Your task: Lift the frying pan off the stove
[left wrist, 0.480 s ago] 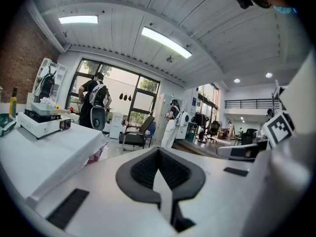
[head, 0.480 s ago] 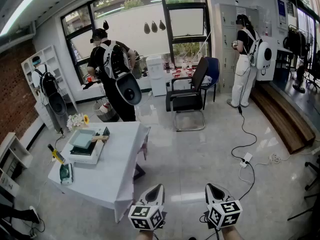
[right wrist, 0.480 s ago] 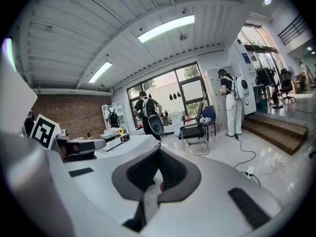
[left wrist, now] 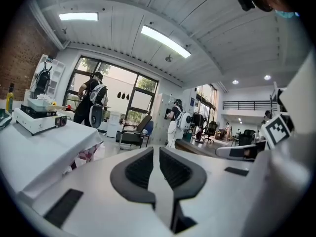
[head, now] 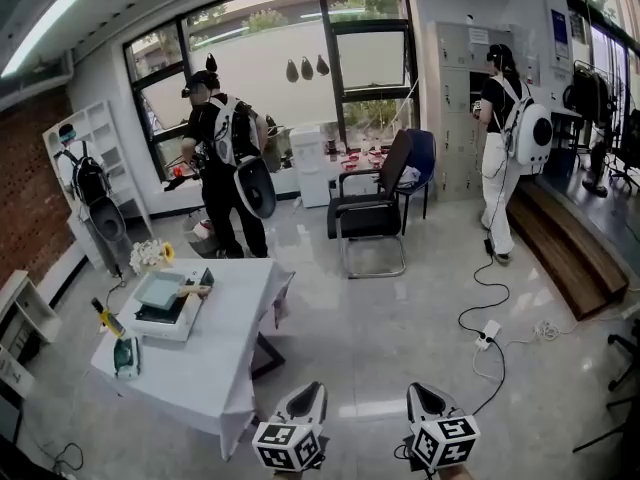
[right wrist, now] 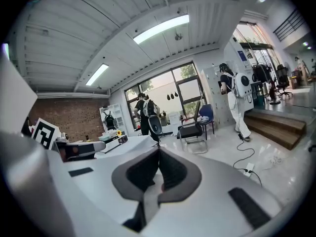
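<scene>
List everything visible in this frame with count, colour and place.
table: one, white cloth, left
stove: one, white with black top, on the table
frying pan: one, pale green, wooden handle, on the stove
flowers: one bunch, white and yellow, table's far end
bottle: one, yellow, left of the stove
chairs: two, black and blue, near the window
people: three, dark tops, at the back
power strip: one, white, floor at right
left claw: one, white, shut, empty, bottom edge
right claw: one, white, shut, empty, bottom edge
</scene>
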A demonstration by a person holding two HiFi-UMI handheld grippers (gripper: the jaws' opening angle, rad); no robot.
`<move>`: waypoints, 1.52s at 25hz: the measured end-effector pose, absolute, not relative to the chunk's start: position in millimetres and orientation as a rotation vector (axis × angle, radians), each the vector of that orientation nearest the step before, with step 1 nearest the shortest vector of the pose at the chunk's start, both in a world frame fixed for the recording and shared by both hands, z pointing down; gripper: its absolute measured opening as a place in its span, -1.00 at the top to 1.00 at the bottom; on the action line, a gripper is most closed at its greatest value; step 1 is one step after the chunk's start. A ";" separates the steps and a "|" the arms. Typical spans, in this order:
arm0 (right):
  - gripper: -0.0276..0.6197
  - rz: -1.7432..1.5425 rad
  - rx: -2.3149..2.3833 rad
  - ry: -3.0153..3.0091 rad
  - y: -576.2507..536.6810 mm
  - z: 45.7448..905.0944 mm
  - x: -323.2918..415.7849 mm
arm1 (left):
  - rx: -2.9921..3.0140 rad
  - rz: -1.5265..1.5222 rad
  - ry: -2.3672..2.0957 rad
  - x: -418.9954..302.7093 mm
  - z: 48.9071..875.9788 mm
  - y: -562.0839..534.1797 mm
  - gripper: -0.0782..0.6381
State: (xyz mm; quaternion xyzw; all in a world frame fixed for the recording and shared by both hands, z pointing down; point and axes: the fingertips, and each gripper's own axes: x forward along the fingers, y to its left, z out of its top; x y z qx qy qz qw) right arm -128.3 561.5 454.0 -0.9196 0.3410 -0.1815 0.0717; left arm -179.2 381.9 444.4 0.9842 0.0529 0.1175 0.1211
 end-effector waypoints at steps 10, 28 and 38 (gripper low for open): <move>0.55 -0.568 -2.698 1.068 571.1 462.1 -115.7 | 2.868 0.337 0.076 -174.3 451.0 384.2 0.52; 0.41 -0.624 -2.680 1.051 471.4 481.5 26.2 | 2.847 0.371 0.050 -36.1 475.2 269.4 0.45; 0.41 -0.612 -2.666 1.030 382.8 476.6 116.8 | 2.845 0.366 0.062 58.4 474.2 175.2 0.43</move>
